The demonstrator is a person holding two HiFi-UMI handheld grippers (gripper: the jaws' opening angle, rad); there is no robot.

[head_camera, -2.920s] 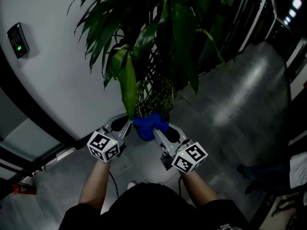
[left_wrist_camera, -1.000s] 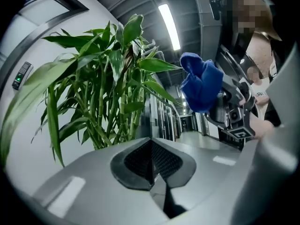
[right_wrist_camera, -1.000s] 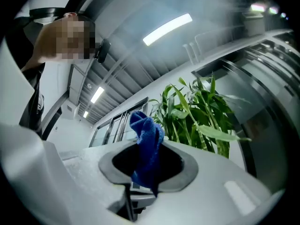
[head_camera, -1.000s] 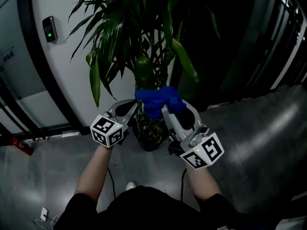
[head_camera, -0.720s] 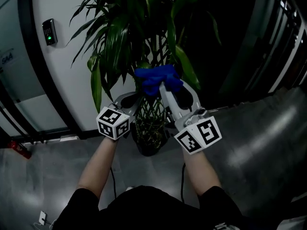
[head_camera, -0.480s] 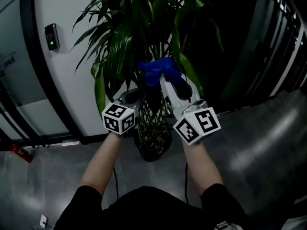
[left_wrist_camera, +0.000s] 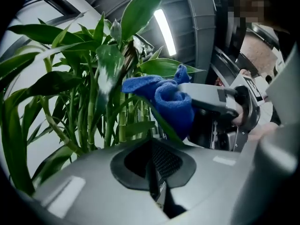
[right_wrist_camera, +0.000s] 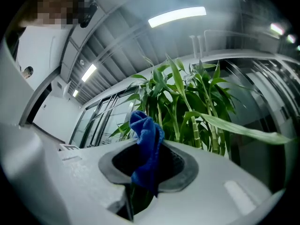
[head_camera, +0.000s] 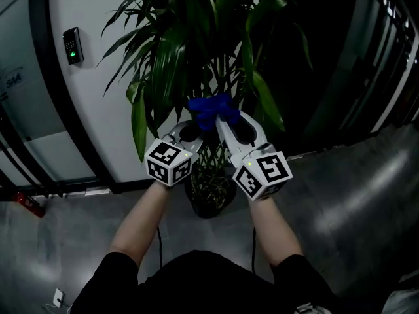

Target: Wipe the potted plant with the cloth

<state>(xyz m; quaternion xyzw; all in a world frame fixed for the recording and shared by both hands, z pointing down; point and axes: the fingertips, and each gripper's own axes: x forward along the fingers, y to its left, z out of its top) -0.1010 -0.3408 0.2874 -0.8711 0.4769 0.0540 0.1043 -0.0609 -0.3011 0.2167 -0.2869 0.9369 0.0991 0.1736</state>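
Head view: the potted plant (head_camera: 196,38) stands on the floor (head_camera: 353,195) against the wall (head_camera: 85,110), stems upright and leaves drooping outward. The right gripper (head_camera: 221,118) is clamped on the blue cloth (head_camera: 211,107), which sits among the mid-height leaves directly ahead of its jaws. The left gripper (head_camera: 186,128), just beside it, has its jaws closed together; a leaf caught in the seam cannot be confirmed. Judgement: the right gripper is placed to wipe along a leaf's length.

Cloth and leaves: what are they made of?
The cloth looks like soft, fuzzy fabric, maybe microfibre: matte blue, bunched and drooping. The leaves look like real plant leaves, smooth and slightly glossy where light catches them, though plastic can't be ruled out.
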